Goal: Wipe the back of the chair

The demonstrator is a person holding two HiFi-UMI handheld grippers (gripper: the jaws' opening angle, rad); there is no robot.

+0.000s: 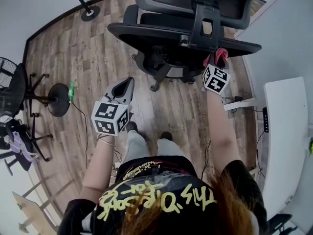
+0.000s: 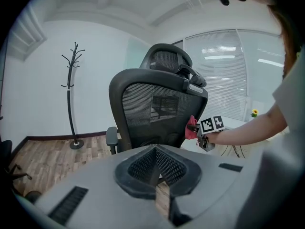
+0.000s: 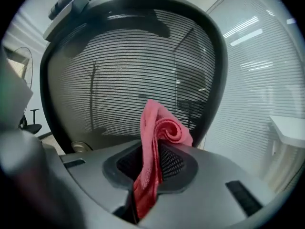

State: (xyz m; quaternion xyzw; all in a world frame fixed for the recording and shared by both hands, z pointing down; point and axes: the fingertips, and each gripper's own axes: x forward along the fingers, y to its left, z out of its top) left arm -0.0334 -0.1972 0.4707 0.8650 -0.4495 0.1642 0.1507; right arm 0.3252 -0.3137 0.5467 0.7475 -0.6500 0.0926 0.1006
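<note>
The right claw [image 1: 216, 61] sits at the upper right of the head view, its jaws clamped on a pink cloth [image 1: 221, 53]. The cloth's bunched end lies at the right edge of the black mesh chair back [image 1: 161, 37]. In the right gripper view the cloth [image 3: 153, 149] runs up between the jaws, close before the mesh [image 3: 119, 70]. The left claw [image 1: 128, 83], at centre left over the wood floor [image 1: 73, 58], is closed on nothing, well apart from the chair.
</note>
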